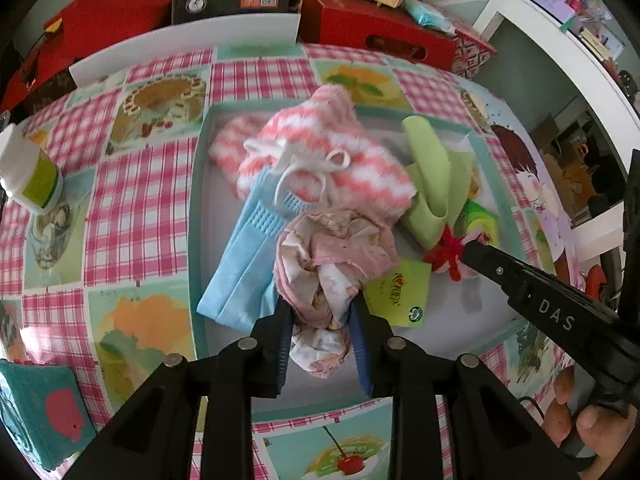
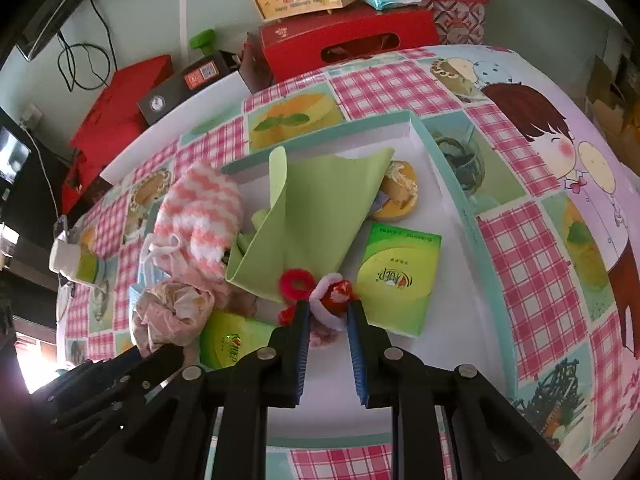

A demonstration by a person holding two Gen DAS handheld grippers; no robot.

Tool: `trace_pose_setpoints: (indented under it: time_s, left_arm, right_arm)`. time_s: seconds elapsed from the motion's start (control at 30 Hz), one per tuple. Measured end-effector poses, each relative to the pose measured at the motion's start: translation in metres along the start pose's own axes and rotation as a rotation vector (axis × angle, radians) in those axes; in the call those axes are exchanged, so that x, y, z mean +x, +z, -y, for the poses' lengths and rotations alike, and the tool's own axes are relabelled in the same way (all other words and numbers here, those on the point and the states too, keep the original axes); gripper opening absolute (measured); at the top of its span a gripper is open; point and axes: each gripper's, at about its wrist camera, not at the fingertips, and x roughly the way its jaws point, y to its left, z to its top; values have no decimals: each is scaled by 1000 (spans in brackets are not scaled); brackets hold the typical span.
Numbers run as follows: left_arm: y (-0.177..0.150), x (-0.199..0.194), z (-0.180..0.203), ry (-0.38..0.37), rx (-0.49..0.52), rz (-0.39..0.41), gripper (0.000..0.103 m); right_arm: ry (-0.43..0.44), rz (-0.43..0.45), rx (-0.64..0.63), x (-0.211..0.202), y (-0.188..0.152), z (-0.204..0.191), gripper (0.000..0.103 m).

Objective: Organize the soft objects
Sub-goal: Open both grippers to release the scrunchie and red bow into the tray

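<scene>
While lying along the tray's (image 1: 196, 184) left edge, blue cloth (image 1: 236, 276); left gripper (image 1: 320, 312) clamped on crumpled pink cloth (image 1: 332, 248) mid-tray; striped sock (image 1: 320, 152) behind; right gripper (image 2: 327, 312) pinching red-and-white scrunchie (image 2: 334, 294) toward right edge.

Table: you work over a round table under a glossy pink-checked oilcloth printed with cakes and a cartoon child (image 2: 532, 240).
Wall: behind it you face a pale green painted wall (image 2: 152, 8), with black cables (image 2: 86, 64) hanging down it.
Furniture: to your right stands a white shelf unit (image 1: 560, 60).
Clutter: beyond the table's far edge you see a large red cardboard box with an oval handle slot (image 2: 348, 40).
Light: a bright glare comes from low on your left (image 2: 28, 364).
</scene>
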Motion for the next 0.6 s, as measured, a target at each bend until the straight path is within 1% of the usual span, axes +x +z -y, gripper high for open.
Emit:
trace_pose_setpoints:
  time_s: [0.07, 0.1, 0.13, 0.3, 0.37, 0.47, 0.5, 0.53, 0.57, 0.6]
  left_arm:
    - [0, 0, 0, 1, 0, -3, 43]
    - [0, 0, -1, 1, 0, 0, 45]
    - [0, 0, 0, 1, 1, 0, 45]
    - [-1, 1, 0, 19, 7, -17, 45]
    - [-1, 0, 1, 23, 13, -13, 45]
    - [0, -6, 2, 27, 24, 4, 45]
    - [0, -8, 2, 27, 25, 10, 45]
    - [0, -10, 2, 27, 26, 18, 45]
    - [0, -13, 1, 28, 26, 26, 45]
    - [0, -15, 1, 28, 26, 32, 46]
  right_arm:
    - [-3, -9, -3, 2, 0, -1, 22]
    - [-8, -15, -4, 3, 0, -1, 22]
    - [-13, -24, -6, 5, -1, -1, 24]
    - [-27, -39, -18, 9, -2, -4, 26]
    - [-29, -40, -19, 9, -1, -4, 29]
    - [-49, -37, -25, 5, 0, -5, 37]
    - [-55, -26, -29, 2, 1, -7, 43]
    - [-56, -12, -33, -2, 2, -8, 50]
    - [-56, -4, -34, -4, 2, -9, 54]
    - [-60, 7, -34, -6, 3, -10, 61]
